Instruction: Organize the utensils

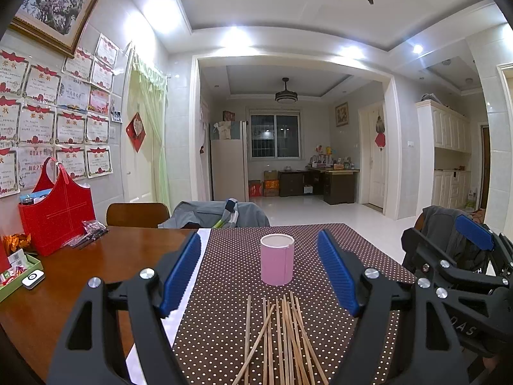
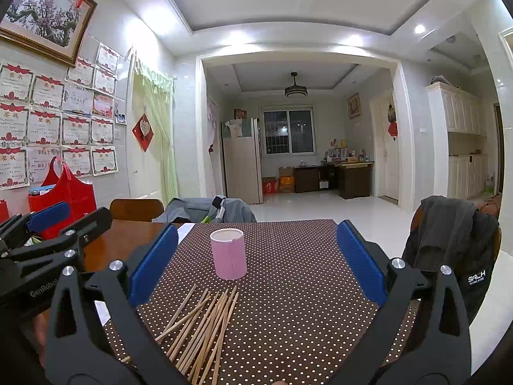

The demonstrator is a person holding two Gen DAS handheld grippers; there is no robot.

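Several wooden chopsticks [image 1: 282, 343] lie loose on the brown dotted tablecloth [image 1: 231, 256], in front of an upright pink cup [image 1: 277, 260]. My left gripper [image 1: 261, 269] hovers above the chopsticks, open, with nothing between its blue pads. In the right wrist view the same chopsticks [image 2: 202, 324] lie low and left of centre, and the pink cup [image 2: 228, 253] stands beyond them. My right gripper [image 2: 256, 263] is open and empty too, held to the right of the left one. Each gripper shows at the edge of the other's view.
A red bag [image 1: 56, 218], a green tray [image 1: 19, 280] with small items and a white remote [image 1: 33, 279] sit on the bare wooden table [image 1: 105, 263] at the left. Chairs with jackets stand at the far side [image 1: 218, 215] and the right [image 2: 449, 240].
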